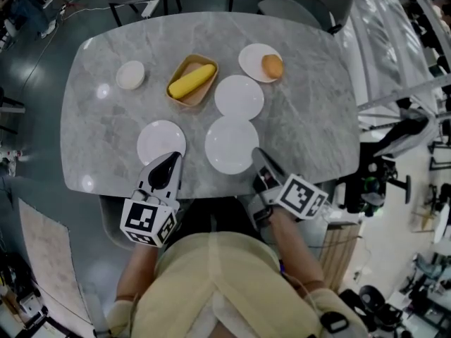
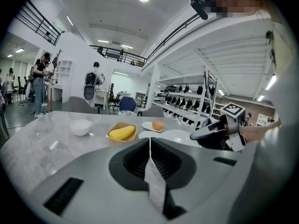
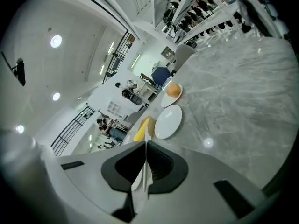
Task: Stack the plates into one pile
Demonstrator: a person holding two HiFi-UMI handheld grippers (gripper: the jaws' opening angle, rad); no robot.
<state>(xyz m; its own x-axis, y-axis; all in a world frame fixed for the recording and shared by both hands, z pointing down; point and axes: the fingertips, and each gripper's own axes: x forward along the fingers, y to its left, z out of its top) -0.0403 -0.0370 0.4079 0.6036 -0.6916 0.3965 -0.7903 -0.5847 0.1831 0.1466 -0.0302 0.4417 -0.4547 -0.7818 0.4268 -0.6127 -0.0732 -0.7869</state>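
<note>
Three empty white plates lie apart on the marble table: one at near left (image 1: 159, 140), one at near middle (image 1: 232, 144), and one behind it (image 1: 239, 96) (image 3: 168, 121). A fourth plate (image 1: 251, 57) carries an orange (image 1: 272, 66). My left gripper (image 1: 173, 158) (image 2: 150, 142) is shut, its tip over the near-left plate's near rim. My right gripper (image 1: 256, 153) (image 3: 145, 144) is shut, its tip beside the middle plate's right rim. Only a thin pale strip shows between each pair of jaws. I cannot tell whether either touches a plate.
A wooden tray (image 1: 180, 94) with a banana (image 1: 191, 81) and a small white bowl (image 1: 130, 74) stand at the back left. The table's near edge (image 1: 211, 194) runs just under both grippers. Chairs stand beyond the far edge.
</note>
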